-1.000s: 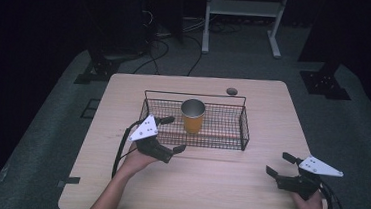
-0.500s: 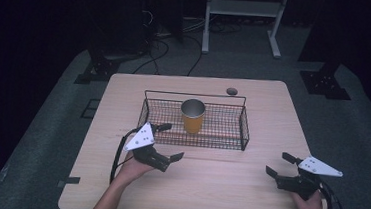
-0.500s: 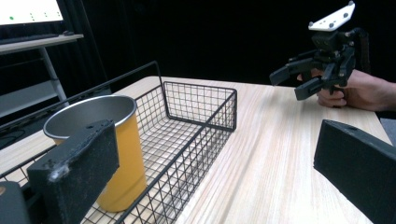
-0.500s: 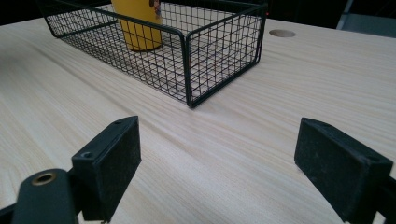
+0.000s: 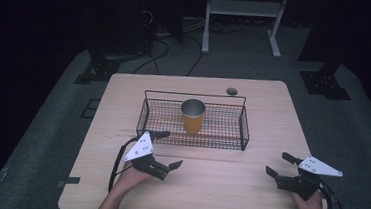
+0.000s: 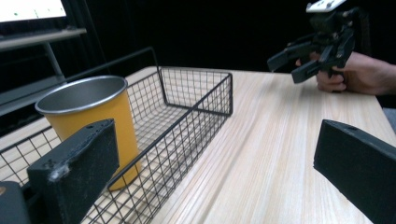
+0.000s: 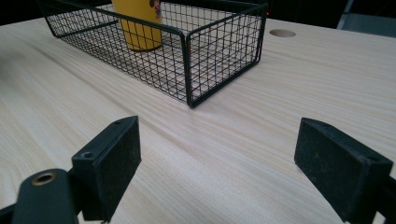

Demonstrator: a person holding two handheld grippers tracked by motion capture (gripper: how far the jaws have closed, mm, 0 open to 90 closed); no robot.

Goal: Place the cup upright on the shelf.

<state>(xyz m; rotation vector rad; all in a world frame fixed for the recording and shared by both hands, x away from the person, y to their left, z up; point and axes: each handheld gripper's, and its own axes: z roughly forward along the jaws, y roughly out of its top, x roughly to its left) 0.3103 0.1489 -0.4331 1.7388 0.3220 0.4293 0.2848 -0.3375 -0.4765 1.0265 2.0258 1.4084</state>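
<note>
A yellow-orange metal cup with a bare silvery rim and inside stands upright in a black wire basket, roughly at the middle of the basket's length, on a pale wood-grain table. The cup tapers slightly toward its base, its wall smooth and matte, and in the right gripper view a small dark printed mark shows near its top. The basket is a long shallow rectangle of fine square mesh with a thicker rod round the rim and raised loops at both short ends. The left gripper, black with a grey three-cornered plate on top, is held just in front of the basket's near left corner; its jaws stand wide apart and hold nothing, and in the left gripper view the cup sits behind the mesh beside the left jaw, not between the two. The right gripper is held low over the table's near right part, well apart from the basket and cup, its jaws likewise spread wide and empty, with flat rectangular pads of dull black. A small round hole is cut in the tabletop behind the basket, towards its right end.
</note>
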